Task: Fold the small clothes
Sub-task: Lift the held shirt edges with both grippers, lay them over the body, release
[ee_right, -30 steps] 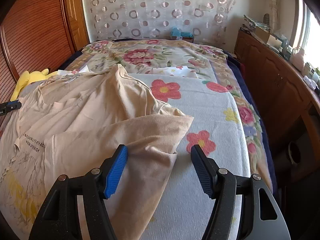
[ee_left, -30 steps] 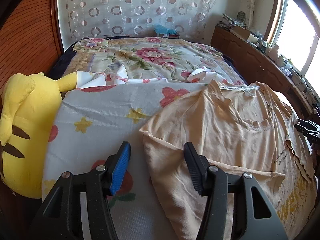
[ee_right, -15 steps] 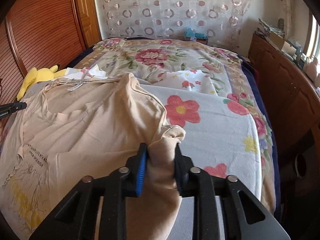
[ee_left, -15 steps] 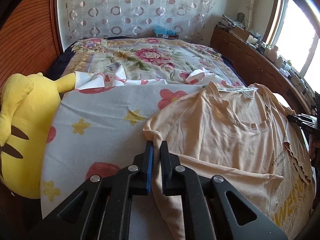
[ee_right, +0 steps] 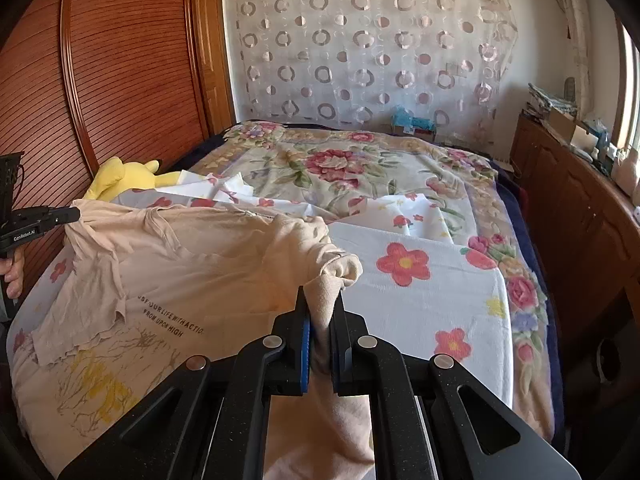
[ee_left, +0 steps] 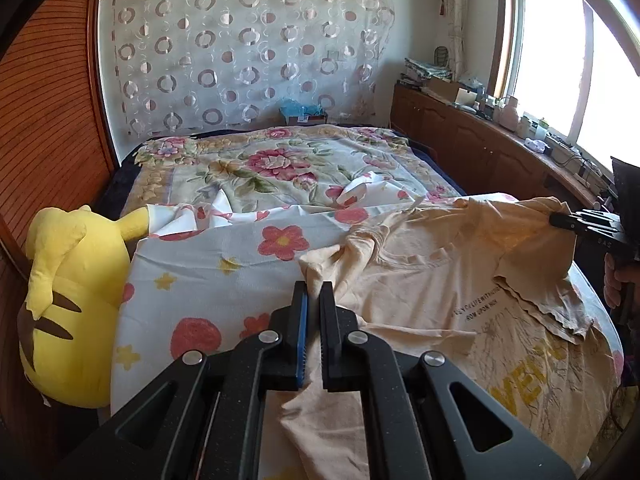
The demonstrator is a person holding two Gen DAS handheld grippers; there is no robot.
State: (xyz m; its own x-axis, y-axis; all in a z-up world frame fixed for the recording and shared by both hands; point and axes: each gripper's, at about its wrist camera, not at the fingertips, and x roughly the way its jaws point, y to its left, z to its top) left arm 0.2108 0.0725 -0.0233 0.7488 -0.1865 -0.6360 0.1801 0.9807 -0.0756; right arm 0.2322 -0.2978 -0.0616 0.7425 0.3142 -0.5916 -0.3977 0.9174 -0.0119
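My left gripper pinches one sleeve of the beige T-shirt; my right gripper clamps the other, above the flowered blanket.

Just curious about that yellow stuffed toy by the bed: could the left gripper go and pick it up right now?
Probably not as things stand. The left gripper is shut on a corner of the beige T-shirt, so its jaws are taken. The yellow stuffed toy lies off to the side with nothing in between; the gripper would need to drop the shirt first.

Bed w/ floral blanket, beige tee, yellow plush.
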